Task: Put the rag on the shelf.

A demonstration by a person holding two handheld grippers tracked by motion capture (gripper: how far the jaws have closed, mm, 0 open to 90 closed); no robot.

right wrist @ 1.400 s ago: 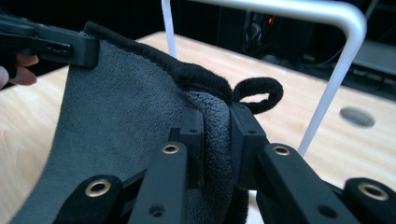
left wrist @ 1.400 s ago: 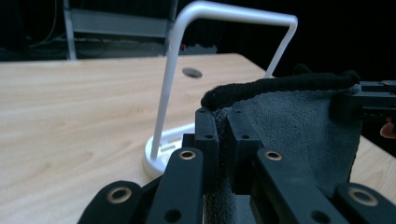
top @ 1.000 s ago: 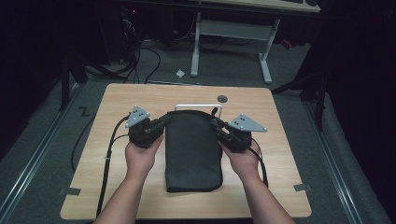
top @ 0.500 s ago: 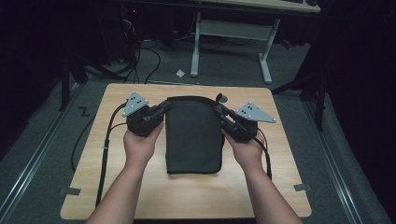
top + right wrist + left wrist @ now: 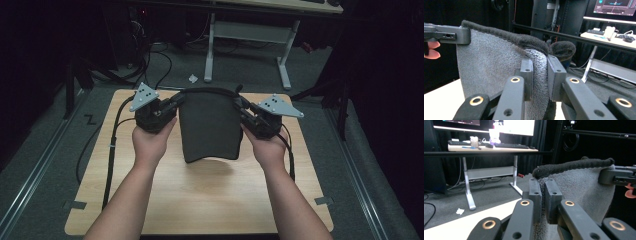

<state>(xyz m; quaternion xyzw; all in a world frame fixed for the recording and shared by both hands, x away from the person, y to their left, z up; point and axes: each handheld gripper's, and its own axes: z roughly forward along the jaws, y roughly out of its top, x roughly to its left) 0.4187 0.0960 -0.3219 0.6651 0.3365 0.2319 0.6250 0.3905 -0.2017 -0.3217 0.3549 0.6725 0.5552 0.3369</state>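
A dark grey towel (image 5: 210,127) hangs folded above the wooden table (image 5: 200,200), held by its top corners. My left gripper (image 5: 176,101) is shut on the towel's top left corner, and my right gripper (image 5: 241,109) is shut on the top right corner. In the left gripper view the jaws pinch the towel (image 5: 579,185) near its rolled black hem, with my left gripper (image 5: 543,195) at the cloth's edge. In the right gripper view my right gripper (image 5: 539,75) clamps a bunched fold of the towel (image 5: 489,67). The lower edge of the cloth hangs free just over the tabletop.
Cables (image 5: 112,150) trail from both grippers over the table and off its near edge. Beyond the table stands a white-legged desk (image 5: 250,45) on grey carpet, with a scrap of paper (image 5: 192,78) on the floor.
Both hands have risen and spread, lifting the towel off the table. It lay flat a second ago and now hangs from its top corners.
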